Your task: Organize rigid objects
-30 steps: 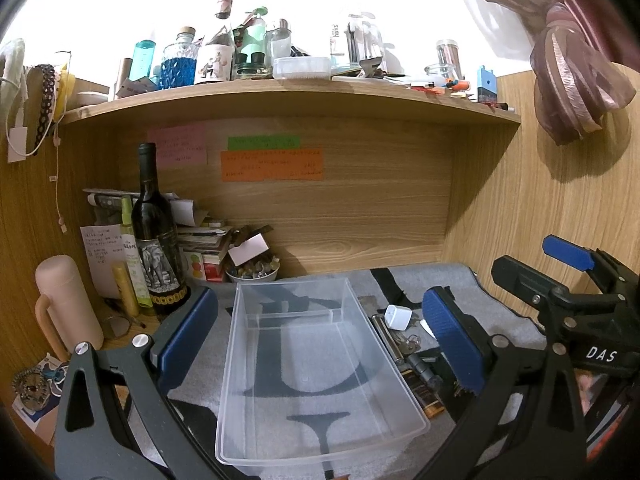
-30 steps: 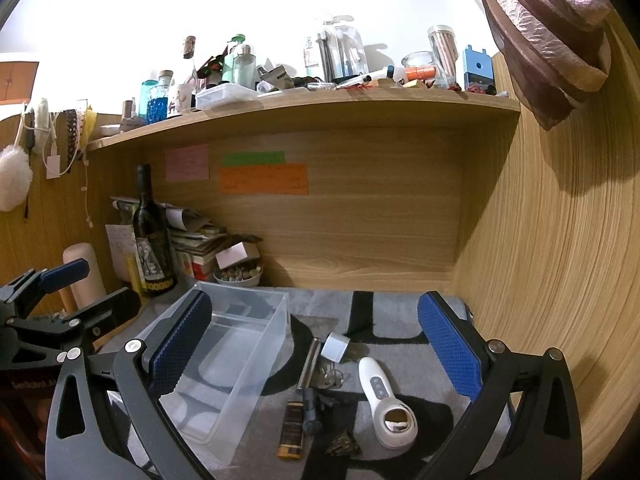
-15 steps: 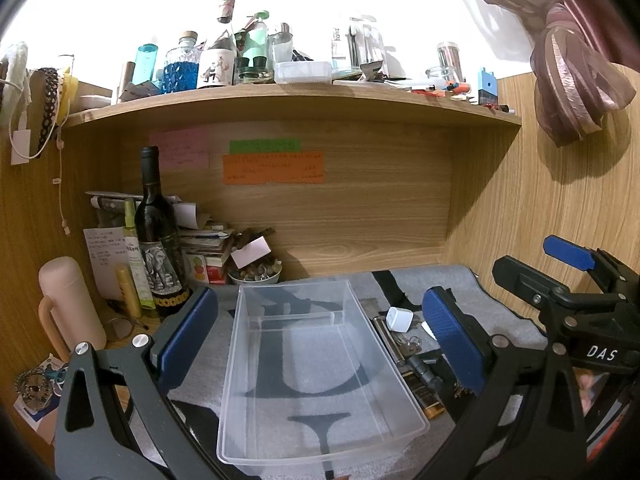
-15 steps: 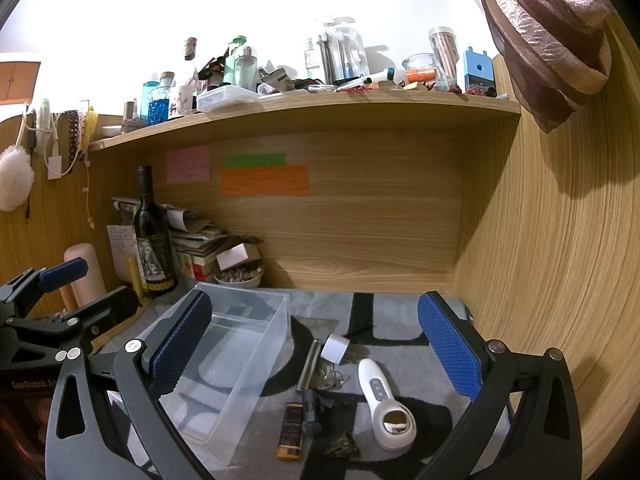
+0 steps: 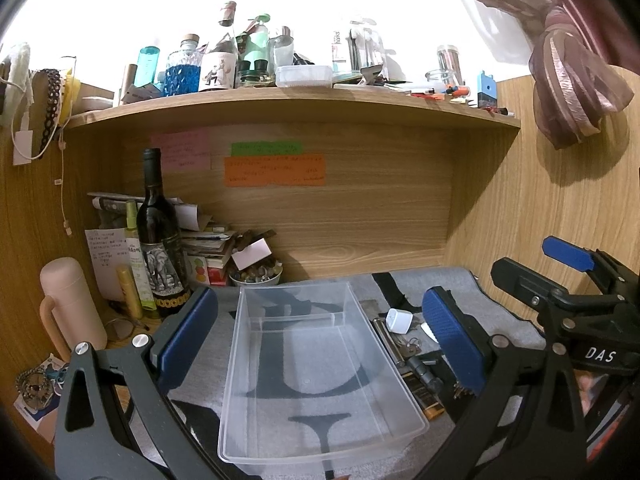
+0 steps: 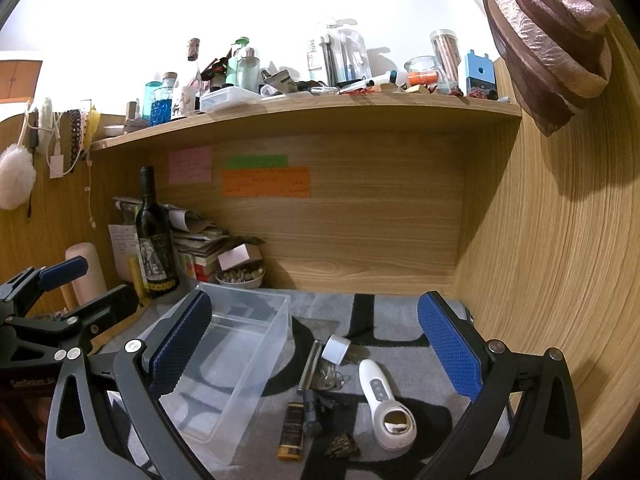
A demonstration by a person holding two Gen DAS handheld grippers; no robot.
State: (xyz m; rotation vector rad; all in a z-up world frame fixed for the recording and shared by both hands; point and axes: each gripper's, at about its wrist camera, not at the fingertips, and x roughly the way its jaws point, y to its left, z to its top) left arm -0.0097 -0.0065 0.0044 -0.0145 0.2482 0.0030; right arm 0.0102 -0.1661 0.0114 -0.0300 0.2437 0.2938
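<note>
A clear plastic bin [image 5: 320, 412] stands empty on the grey mat; it also shows in the right wrist view [image 6: 224, 376]. My left gripper [image 5: 320, 344] is open and empty, hovering over the bin. My right gripper [image 6: 316, 348] is open and empty above a cluster of small items right of the bin: a white handheld device [image 6: 386, 404], a white plug adapter [image 6: 336, 350], a metal bar [image 6: 309, 364], keys [image 6: 330, 376], a dark tube with orange end [image 6: 291, 430], a small cone shell [image 6: 342, 446]. The adapter [image 5: 398, 320] and bar [image 5: 390, 342] show beside the bin.
A wine bottle [image 5: 160, 248], pink flask [image 5: 72, 312], stacked papers and a small bowl [image 5: 256, 278] crowd the back left corner. A wooden shelf [image 5: 280, 104] full of bottles overhangs. A wooden wall [image 6: 540, 280] closes the right side. The grey mat [image 6: 400, 316] covers the desk.
Both views have shifted only slightly; the grippers stay open and nothing on the mat has moved.
</note>
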